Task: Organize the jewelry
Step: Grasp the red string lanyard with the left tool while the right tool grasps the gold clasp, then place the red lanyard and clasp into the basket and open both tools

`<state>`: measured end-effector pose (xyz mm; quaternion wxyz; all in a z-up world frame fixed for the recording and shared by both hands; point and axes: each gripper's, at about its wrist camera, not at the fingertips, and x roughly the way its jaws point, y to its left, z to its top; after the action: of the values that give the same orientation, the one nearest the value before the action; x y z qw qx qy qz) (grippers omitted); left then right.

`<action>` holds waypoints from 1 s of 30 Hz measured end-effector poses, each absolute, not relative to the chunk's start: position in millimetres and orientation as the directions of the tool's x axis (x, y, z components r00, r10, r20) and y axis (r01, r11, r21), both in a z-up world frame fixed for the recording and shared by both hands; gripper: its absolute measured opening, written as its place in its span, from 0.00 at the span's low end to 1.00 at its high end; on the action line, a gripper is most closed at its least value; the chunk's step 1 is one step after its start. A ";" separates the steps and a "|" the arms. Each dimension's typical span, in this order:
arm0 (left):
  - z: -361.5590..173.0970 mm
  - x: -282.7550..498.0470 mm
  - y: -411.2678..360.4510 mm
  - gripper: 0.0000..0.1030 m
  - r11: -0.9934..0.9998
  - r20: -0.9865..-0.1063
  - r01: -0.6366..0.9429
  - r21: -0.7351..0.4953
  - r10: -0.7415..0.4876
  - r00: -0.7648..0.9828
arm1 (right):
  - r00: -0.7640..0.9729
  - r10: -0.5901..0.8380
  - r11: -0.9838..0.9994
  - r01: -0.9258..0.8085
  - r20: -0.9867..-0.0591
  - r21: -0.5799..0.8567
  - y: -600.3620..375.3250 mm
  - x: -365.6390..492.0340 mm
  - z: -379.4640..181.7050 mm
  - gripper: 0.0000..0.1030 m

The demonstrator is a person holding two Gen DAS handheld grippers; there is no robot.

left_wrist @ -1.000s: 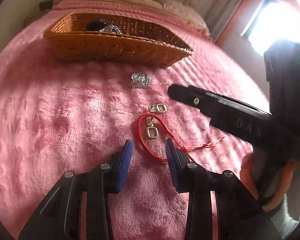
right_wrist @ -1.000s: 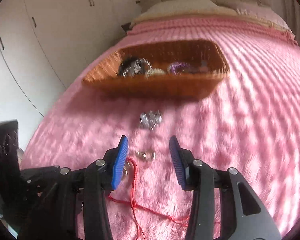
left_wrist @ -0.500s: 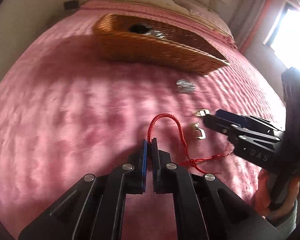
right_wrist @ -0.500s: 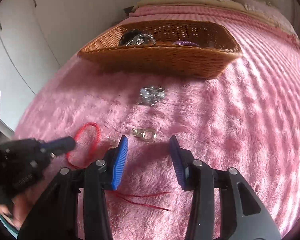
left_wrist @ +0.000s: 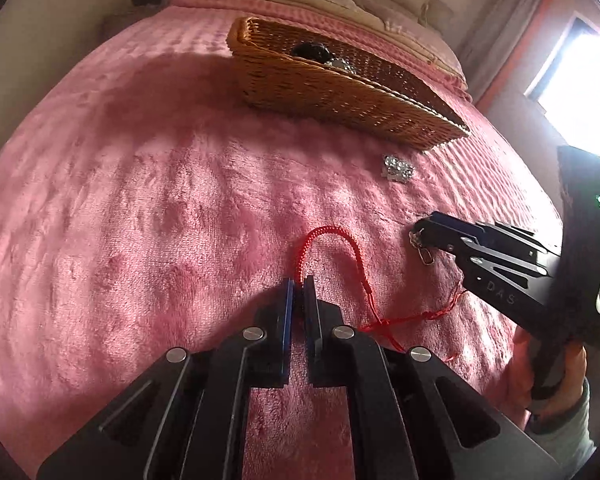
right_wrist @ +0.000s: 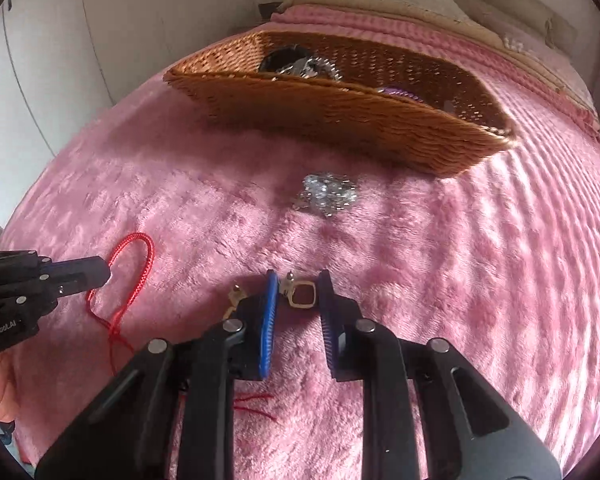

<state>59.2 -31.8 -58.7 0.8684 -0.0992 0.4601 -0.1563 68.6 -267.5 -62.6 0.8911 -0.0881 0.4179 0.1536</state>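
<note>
The left gripper [left_wrist: 296, 292] is seen with its jaws pressed together on the red cord bracelet [left_wrist: 332, 240], which is pinched at one side of its loop; the rest of the loop and the knotted tail lie on the pink blanket [left_wrist: 140, 220] of the bed. The right gripper [right_wrist: 298, 300] is seen with its jaws spread, not yet closed, around a gold square earring [right_wrist: 302, 294] that rests flat on the blanket. A second gold earring [right_wrist: 234, 298] lies just beside the outer face of the right gripper's left finger. A silver rhinestone piece [right_wrist: 330, 196] lies between the earrings and the wicker basket [right_wrist: 340, 120]. Inside the basket, a dark bracelet [right_wrist: 284, 60] and a purple item [right_wrist: 398, 92] are already held.

The step in hand is judged to be a paired pick-up ahead of transfer to the basket. For a sound grasp, the right jaws should be lowered into the pile so that the thin earring is caught across its frame, then closed slowly, since the plush may let it tip or slide out. The cord should be lifted steadily and high enough that its trailing tail is cleared of the second earring and of the basket's near rim. Snagging of the tail is judged the chief risk.
</note>
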 end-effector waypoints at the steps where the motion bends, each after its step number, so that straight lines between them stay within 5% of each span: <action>1: -58.7 58.6 -31.4 0.06 0.930 -0.767 0.181 -0.319 -0.366 0.527 | 0.605 0.202 0.939 -0.344 -0.770 -0.024 -269.0 67.5 -62.2 0.17; 11: -56.0 55.6 -45.1 0.02 0.959 -0.780 0.184 -0.216 -0.283 0.558 | 0.645 0.286 0.952 -0.275 -0.709 0.133 -306.9 62.6 -46.6 0.17; 21: 1.6 52.8 -44.1 0.02 0.891 -0.641 0.313 -0.329 -0.455 0.619 | 0.733 0.300 0.953 -0.265 -0.610 0.150 -320.6 49.4 12.5 0.17; 30: 87.6 96.3 -55.1 0.02 0.875 -0.470 0.379 -0.301 -0.482 0.740 | 0.819 0.264 0.962 -0.260 -0.510 0.081 -310.3 94.6 83.0 0.17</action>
<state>96.3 -55.1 87.6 0.9280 -0.0932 0.2765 -0.2318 94.6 -310.3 83.0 0.9535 0.0039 0.2682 0.1372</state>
